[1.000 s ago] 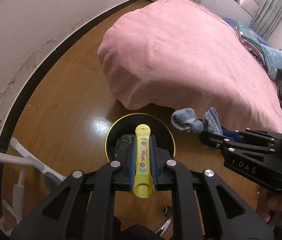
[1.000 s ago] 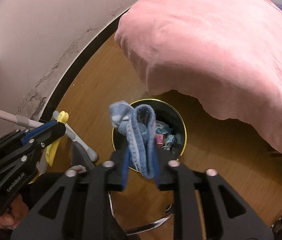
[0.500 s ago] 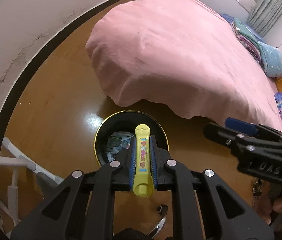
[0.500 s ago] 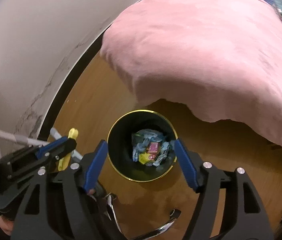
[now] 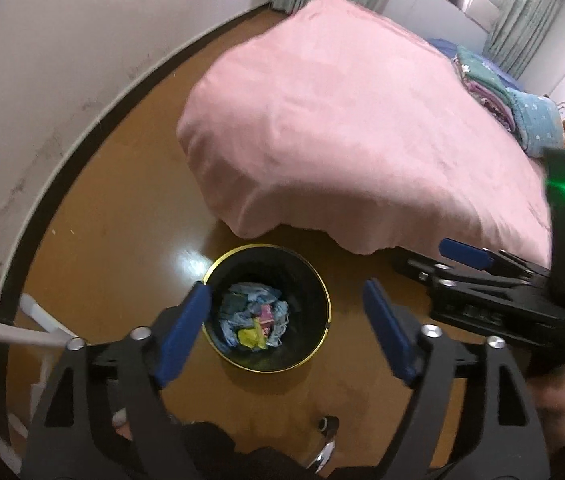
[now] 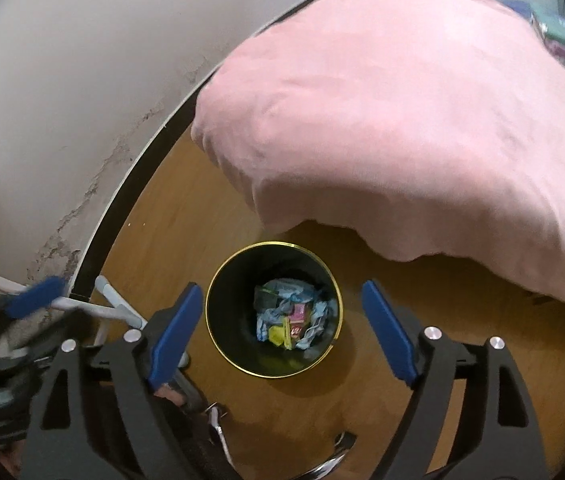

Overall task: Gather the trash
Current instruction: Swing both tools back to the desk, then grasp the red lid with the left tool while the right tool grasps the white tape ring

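A black round bin with a gold rim [image 5: 324, 288] [image 6: 218, 280] stands on the wooden floor by the bed. Inside lie blue socks [image 5: 238, 294] [image 6: 282, 286], a yellow wrapper [image 5: 252, 336] [image 6: 278, 334] and a pink packet [image 5: 267, 314] [image 6: 299, 314]. My left gripper [image 5: 288, 330] is open and empty above the bin. My right gripper [image 6: 282, 330] is open and empty above the bin too. The right gripper also shows in the left wrist view [image 5: 466, 256], and the left gripper, blurred, in the right wrist view [image 6: 34, 298].
A bed with a pink cover [image 5: 342, 120] [image 6: 422, 120] overhangs the floor just beyond the bin. Folded bedding [image 5: 514, 100] lies at its far end. A white metal frame [image 5: 2, 330] [image 6: 114, 304] stands by the wall on the left.
The right gripper opened and the blue sock fell into the bin. Then the left gripper opened and the yellow wrapper fell in. Both grippers have risen above the bin.
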The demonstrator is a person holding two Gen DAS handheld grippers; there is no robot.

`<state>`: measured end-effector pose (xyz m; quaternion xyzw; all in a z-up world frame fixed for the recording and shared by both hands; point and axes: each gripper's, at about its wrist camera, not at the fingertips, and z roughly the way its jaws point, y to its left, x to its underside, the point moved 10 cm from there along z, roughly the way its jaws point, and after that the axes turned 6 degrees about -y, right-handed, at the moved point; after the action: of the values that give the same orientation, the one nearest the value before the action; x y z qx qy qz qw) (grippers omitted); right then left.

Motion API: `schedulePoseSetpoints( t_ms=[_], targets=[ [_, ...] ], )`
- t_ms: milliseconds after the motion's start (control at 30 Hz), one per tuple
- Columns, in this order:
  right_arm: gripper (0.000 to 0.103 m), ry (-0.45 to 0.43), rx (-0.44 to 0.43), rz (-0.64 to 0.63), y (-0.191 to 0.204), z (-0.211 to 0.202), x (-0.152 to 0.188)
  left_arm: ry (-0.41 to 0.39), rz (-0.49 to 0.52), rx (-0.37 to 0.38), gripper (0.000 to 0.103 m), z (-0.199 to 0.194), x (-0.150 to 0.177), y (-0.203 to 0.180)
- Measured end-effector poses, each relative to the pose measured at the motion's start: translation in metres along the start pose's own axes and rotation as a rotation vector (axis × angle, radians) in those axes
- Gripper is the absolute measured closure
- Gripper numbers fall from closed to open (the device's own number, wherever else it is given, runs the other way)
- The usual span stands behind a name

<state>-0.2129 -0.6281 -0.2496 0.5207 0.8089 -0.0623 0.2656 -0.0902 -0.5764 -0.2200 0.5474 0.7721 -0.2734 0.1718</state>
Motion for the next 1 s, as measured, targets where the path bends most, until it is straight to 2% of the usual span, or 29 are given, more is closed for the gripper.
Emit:
schedulePoseSetpoints(
  t_ms=[100,200,333,500,600,700,800,833,933,1000],
  targets=[
    [0.018,-0.069,0.007,-0.046,0.022,-0.031,-0.012,-0.057,0.013,-0.033,0.01,-0.059,-0.009,0.012],
    [0.012,-0.142,-0.051,-0.167,0.076,-0.065,-0.022,-0.147,0.011,-0.083,0.007,-0.13,-0.014,0.04],
    [0.011,-0.16,-0.241,-0.353,0.196,-0.103,-0.015,-0.211,-0.057,-0.215,0.007,-0.208,0.002,0.11],
    [0.01,-0.139,-0.426,-0.597,0.352,-0.125,0.02,-0.238,-0.226,-0.48,0.007,-0.307,0.07,0.238],
    [0.009,-0.085,-0.549,-0.754,0.45,-0.135,0.062,-0.23,-0.361,-0.625,0.007,-0.362,0.129,0.313],
    [0.009,-0.02,-0.619,-0.917,0.542,-0.136,0.112,-0.208,-0.497,-0.738,0.007,-0.408,0.187,0.372],
    [0.009,0.017,-0.628,-1.029,0.603,-0.132,0.144,-0.199,-0.609,-0.808,0.007,-0.44,0.231,0.414],
    [0.009,0.026,-0.633,-1.071,0.63,-0.129,0.156,-0.201,-0.633,-0.817,0.007,-0.446,0.243,0.42],
    [0.009,0.045,-0.627,-1.136,0.68,-0.124,0.181,-0.199,-0.704,-0.832,0.007,-0.462,0.269,0.441],
    [0.009,0.052,-0.624,-1.163,0.701,-0.119,0.19,-0.203,-0.732,-0.833,0.007,-0.466,0.28,0.451]
  ],
)
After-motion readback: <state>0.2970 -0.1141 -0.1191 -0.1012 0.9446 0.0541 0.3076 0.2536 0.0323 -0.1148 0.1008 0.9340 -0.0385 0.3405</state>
